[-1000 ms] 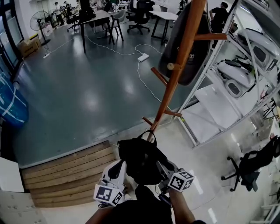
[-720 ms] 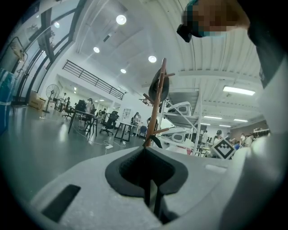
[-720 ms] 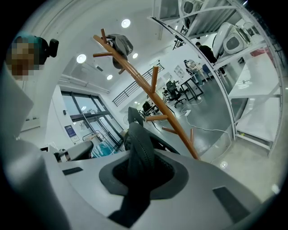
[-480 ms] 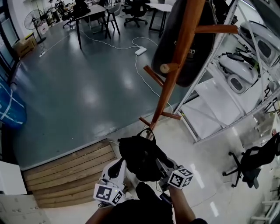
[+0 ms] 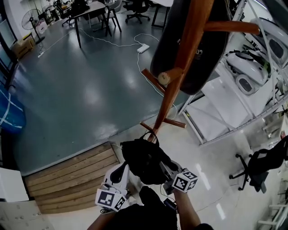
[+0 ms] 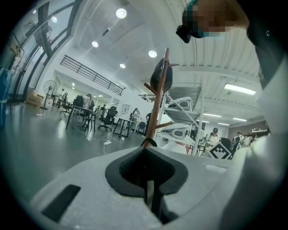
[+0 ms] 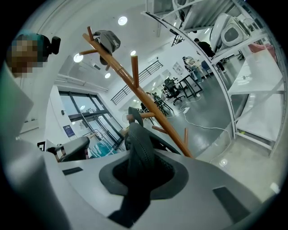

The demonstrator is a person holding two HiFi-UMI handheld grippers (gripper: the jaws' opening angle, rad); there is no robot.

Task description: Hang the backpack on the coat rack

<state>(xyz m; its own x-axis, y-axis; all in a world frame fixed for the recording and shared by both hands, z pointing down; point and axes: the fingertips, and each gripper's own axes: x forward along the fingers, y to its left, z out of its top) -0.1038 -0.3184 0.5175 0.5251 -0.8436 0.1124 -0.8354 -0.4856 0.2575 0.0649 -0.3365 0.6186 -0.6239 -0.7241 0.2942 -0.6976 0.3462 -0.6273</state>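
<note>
A black backpack (image 5: 144, 159) hangs between my two grippers low in the head view, its top loop pointing at the foot of the wooden coat rack (image 5: 180, 76). My left gripper (image 5: 125, 170) is shut on a thin dark strap of the backpack (image 6: 156, 204). My right gripper (image 5: 164, 169) is shut on a padded black strap (image 7: 137, 152) that rises between its jaws. The rack's pole (image 6: 158, 103) stands just ahead, a round-ended peg (image 5: 163, 78) jutting toward me. A dark bag (image 5: 202, 49) hangs high on the rack.
Wooden steps (image 5: 72, 179) lie to the lower left. White metal shelving (image 5: 234, 90) stands right of the rack, a black office chair (image 5: 261, 166) beyond it. A white cable and power strip (image 5: 143, 48) cross the grey floor; desks (image 5: 87, 11) stand far back.
The coat rack has grown larger and nearer in the head view. Both grippers have kept their hold on the backpack and moved with it toward the rack.
</note>
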